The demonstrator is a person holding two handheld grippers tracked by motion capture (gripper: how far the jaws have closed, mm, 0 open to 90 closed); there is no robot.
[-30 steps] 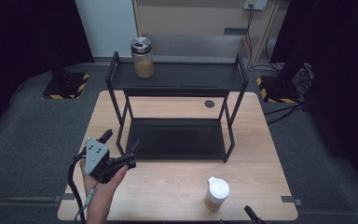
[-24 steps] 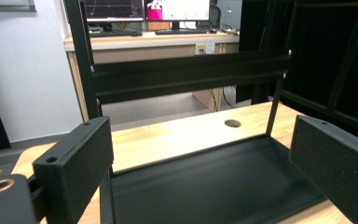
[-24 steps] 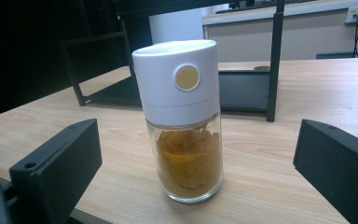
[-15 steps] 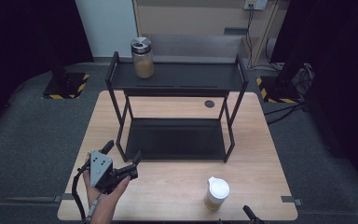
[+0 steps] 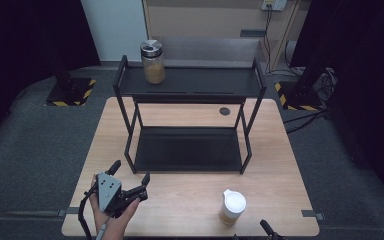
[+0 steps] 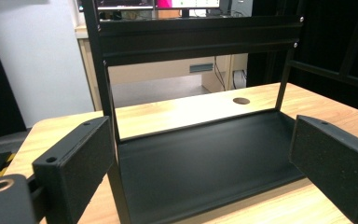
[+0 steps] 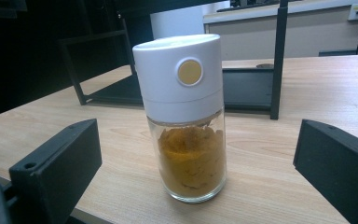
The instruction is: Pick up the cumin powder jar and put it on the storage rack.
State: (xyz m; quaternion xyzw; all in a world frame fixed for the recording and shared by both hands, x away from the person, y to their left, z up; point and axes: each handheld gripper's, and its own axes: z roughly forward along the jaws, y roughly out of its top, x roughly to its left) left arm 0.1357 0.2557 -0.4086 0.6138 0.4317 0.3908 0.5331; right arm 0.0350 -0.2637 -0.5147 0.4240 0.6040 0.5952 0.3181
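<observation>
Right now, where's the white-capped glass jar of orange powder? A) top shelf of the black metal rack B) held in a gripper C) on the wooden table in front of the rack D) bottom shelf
C: the white-capped glass jar of orange powder stands upright on the wooden table, ahead of the open right gripper, untouched.

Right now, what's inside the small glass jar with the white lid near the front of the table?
The small glass jar with the white lid holds orange-brown powder, filling roughly the lower half. The opaque lid hides whatever lies inside the top part.
</observation>
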